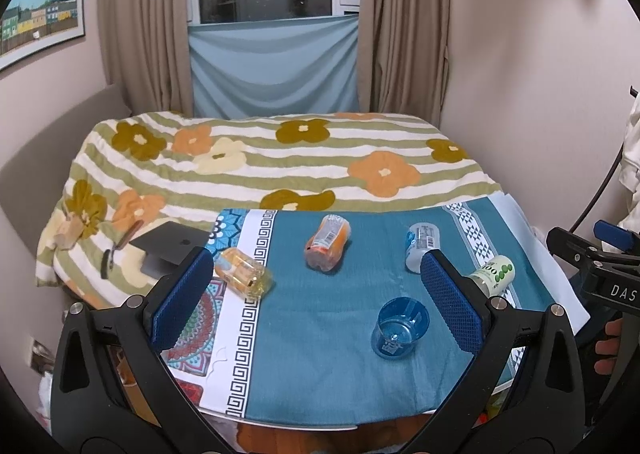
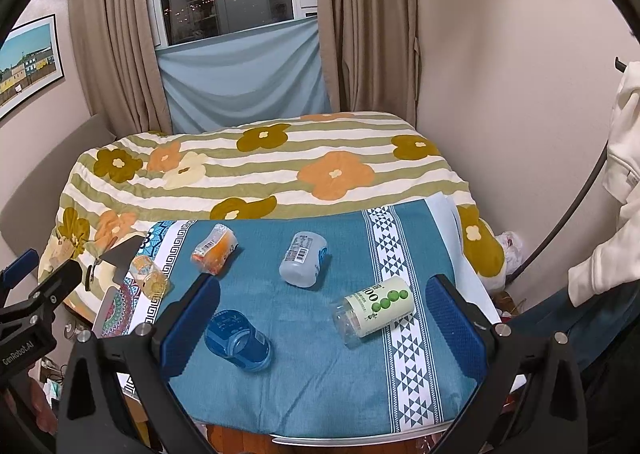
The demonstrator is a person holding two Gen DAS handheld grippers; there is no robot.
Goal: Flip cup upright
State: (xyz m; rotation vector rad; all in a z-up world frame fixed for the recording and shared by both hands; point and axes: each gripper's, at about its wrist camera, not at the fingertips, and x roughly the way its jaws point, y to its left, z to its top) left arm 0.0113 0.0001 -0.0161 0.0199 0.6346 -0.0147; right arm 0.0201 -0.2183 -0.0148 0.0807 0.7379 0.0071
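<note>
The blue cup (image 1: 400, 328) lies on its side on the desk (image 1: 320, 374), mouth toward the left tool (image 1: 316, 300), among four toppled bottles. Both the left tool and the right tool (image 2: 320, 318) hover released and empty above the near edge, the cup lying between them, so either could reach it.

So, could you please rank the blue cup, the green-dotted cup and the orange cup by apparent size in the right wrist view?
1. green-dotted cup
2. blue cup, close to it in size
3. orange cup, though it lies farther from the camera, so its true size is unsure.
</note>
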